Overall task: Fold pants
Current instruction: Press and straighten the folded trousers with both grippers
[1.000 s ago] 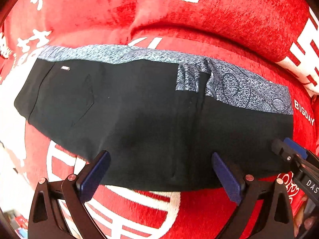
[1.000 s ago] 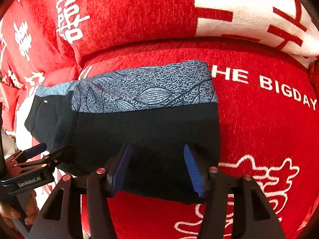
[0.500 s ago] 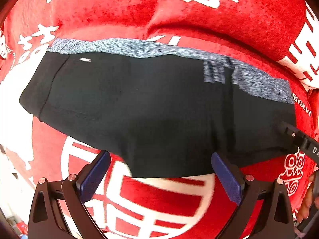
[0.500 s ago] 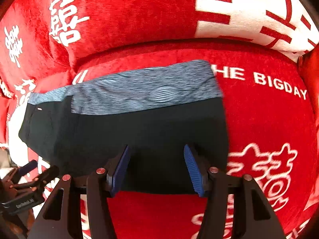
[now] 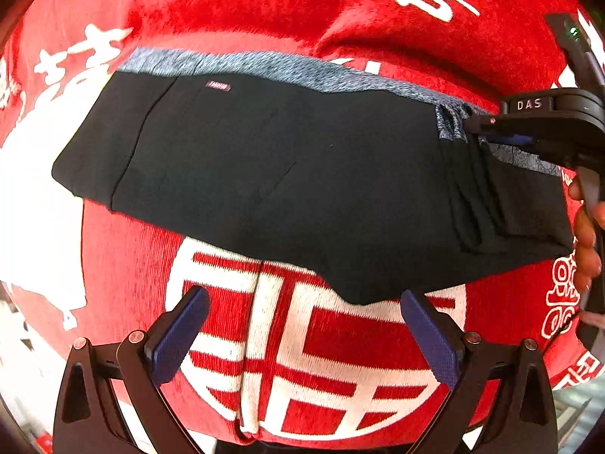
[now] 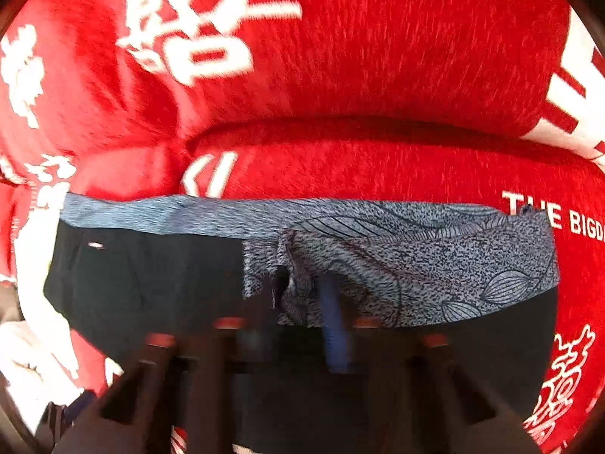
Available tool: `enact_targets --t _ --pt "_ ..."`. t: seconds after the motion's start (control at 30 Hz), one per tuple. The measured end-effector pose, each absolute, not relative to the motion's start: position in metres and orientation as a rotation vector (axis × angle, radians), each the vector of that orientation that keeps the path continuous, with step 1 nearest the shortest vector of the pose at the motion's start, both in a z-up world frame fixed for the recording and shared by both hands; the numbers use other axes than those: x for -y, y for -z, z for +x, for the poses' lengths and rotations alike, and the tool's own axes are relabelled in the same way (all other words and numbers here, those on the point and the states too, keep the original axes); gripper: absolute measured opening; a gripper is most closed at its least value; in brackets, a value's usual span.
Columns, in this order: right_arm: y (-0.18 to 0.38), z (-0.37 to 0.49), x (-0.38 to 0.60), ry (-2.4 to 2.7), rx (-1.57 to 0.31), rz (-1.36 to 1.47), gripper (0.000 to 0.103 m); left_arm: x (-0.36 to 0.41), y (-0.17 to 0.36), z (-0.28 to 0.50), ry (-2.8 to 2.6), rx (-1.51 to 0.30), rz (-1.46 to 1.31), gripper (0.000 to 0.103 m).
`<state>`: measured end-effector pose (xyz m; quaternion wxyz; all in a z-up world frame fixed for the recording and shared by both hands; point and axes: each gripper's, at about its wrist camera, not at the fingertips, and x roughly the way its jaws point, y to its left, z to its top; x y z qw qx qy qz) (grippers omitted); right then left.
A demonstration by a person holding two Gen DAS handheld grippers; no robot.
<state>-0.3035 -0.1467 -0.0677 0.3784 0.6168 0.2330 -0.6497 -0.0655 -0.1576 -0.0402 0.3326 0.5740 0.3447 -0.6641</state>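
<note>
Black pants (image 5: pixel 287 174) with a grey leaf-patterned band (image 6: pixel 435 261) along the far edge lie folded across a red cushion. My left gripper (image 5: pixel 302 335) is open and empty, just short of the pants' near edge. My right gripper (image 6: pixel 302 302) is over the pants and its blue pads pinch the bunched grey band at the fold. It also shows in the left wrist view (image 5: pixel 503 132), reaching in from the right onto the band. The right wrist view is blurred.
The red sofa seat (image 5: pixel 314 359) has white characters and lettering. The red back cushion (image 6: pixel 378 56) rises right behind the pants. A hand (image 5: pixel 586 242) holds the right gripper at the right edge.
My right gripper has moved forward over the pants and shut on the grey band. My left gripper has pulled back from the pants' near edge and stays open.
</note>
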Motion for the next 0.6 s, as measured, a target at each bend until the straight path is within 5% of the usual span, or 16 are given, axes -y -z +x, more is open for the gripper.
enact_targets --t 0.17,0.43,0.53,0.6 --pt "0.053 -0.293 0.139 1.622 -0.532 1.553 0.004 0.161 0.038 -0.054 1.74 -0.955 1.462 0.101" --pt "0.065 -0.249 0.154 1.523 -0.538 1.549 0.004 0.17 0.037 -0.049 1.721 -0.957 1.452 0.101" --pt "0.043 -0.25 0.138 1.584 -0.553 1.512 0.021 0.171 0.037 -0.044 1.71 -0.941 1.466 0.101" --pt "0.028 -0.256 0.124 1.642 -0.608 1.456 0.05 0.173 0.039 -0.039 1.695 -0.955 1.466 0.101"
